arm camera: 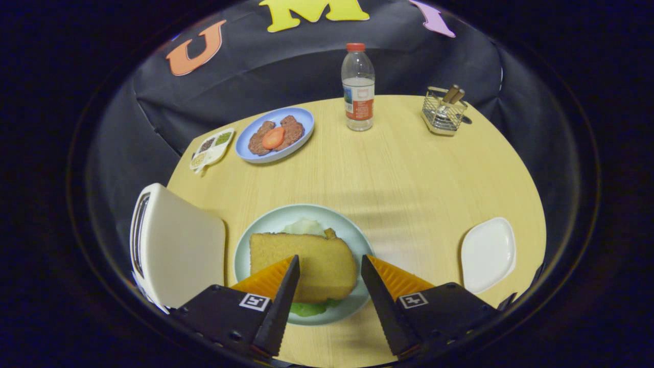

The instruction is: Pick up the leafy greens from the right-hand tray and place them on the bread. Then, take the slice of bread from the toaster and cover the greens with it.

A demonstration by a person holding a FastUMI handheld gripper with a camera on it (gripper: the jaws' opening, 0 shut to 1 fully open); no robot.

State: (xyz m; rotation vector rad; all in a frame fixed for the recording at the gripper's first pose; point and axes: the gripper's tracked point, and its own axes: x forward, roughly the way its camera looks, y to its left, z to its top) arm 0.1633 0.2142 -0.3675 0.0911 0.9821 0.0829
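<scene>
A slice of bread [306,263] lies on a pale green plate [278,217], covering leafy greens [309,308] whose edge peeks out at its near side; a pale leaf [304,226] shows at its far side. My gripper [329,263] is open above the plate, its fingers apart with the bread's near right end between and below them, touching nothing. A white toaster [176,248] stands just left of the plate. A white tray [488,254] sits to the right with nothing on it.
On the round wooden table [409,168], at the far side, stand a blue plate [301,118] with meat patties and a tomato slice, a small divided dish [212,148], a water bottle [358,87] and a wire holder [443,110].
</scene>
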